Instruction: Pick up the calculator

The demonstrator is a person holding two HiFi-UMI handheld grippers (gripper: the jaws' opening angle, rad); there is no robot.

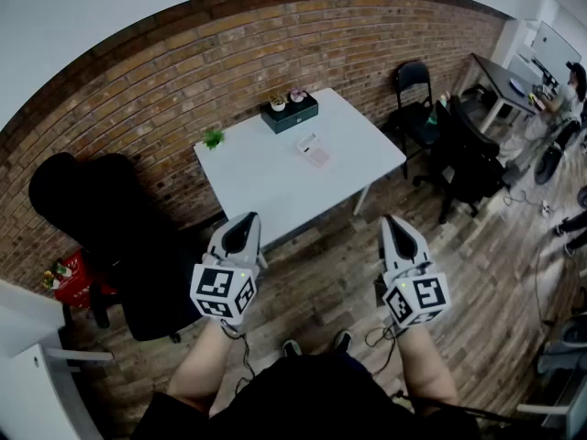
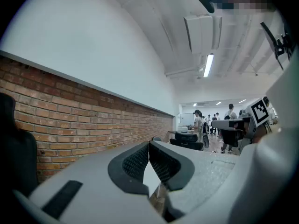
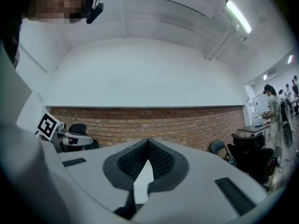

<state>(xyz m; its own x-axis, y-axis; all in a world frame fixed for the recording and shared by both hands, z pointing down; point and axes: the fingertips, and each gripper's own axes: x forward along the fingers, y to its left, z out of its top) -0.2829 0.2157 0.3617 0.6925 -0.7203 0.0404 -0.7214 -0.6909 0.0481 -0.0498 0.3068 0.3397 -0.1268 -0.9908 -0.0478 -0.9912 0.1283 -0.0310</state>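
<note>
The calculator (image 1: 313,150), small and pale with a pinkish lower half, lies flat near the middle of the white table (image 1: 266,186) in the head view. My left gripper (image 1: 248,220) and right gripper (image 1: 394,220) are held side by side over the wooden floor, well short of the table's near edge. Both point level toward the table, jaws shut with nothing between them. In the left gripper view the left gripper (image 2: 149,144) has its ribbed pads (image 2: 164,164) pressed together. The right gripper (image 3: 148,143) looks the same in its own view. Neither gripper view shows the calculator.
A dark green box (image 1: 290,114) with small pots and a little green plant (image 1: 214,138) sit at the table's far side by the brick wall (image 1: 138,71). A black office chair (image 1: 110,218) stands left, more black chairs (image 1: 463,159) right, a red basket (image 1: 69,279) far left.
</note>
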